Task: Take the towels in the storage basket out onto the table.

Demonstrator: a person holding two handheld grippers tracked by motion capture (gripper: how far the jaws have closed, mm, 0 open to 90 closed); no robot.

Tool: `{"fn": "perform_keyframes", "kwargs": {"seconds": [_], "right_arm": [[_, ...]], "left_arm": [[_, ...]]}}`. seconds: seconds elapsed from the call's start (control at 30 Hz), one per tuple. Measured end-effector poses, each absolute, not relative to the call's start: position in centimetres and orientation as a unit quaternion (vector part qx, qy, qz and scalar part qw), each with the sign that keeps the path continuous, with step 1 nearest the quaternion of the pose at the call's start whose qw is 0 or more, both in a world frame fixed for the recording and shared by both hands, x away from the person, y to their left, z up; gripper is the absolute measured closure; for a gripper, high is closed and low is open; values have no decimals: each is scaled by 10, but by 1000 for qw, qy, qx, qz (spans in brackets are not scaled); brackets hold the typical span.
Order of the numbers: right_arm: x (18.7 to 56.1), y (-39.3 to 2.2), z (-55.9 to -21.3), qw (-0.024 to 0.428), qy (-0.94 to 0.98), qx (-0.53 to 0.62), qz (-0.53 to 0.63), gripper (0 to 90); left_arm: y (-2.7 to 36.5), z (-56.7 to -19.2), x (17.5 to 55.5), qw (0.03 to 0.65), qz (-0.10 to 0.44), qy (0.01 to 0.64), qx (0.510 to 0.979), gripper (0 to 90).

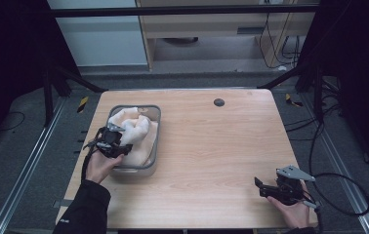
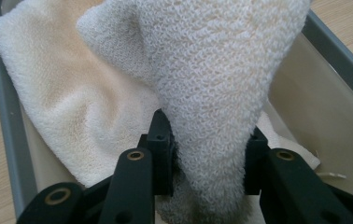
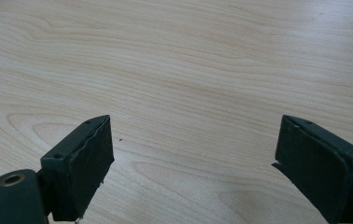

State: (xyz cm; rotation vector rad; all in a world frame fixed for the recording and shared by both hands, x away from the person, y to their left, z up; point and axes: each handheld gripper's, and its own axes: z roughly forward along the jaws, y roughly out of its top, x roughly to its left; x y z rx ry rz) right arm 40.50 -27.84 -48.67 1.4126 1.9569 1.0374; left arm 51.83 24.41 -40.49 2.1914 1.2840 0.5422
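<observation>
Up close, the left tongs [image 2: 207, 163] pinch a fold of towel [image 2: 212, 93], its lower end cut off; the right tongs [image 3: 193, 158] gape empty over the desk [image 3: 174, 56].

- Left gripper [image 1: 116, 141], near the table's left edge, has its jaws clamped tight.
- Right gripper [image 1: 265, 187], near the table's front right corner, has its jaws spread wide.

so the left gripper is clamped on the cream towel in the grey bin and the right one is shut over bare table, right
Not quite: the right gripper is open, its jaws wide apart over the bare table, as the right gripper view shows. The left gripper does clamp the cream towel in the grey bin.
</observation>
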Motion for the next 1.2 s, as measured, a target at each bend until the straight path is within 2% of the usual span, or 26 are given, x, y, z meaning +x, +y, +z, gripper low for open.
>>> {"fn": "perform_keyframes", "kwargs": {"seconds": [1.2], "right_arm": [[405, -278, -487, 257, 721, 517, 382, 111]], "left_arm": [[255, -320, 499, 331, 243, 461, 786, 686]]}}
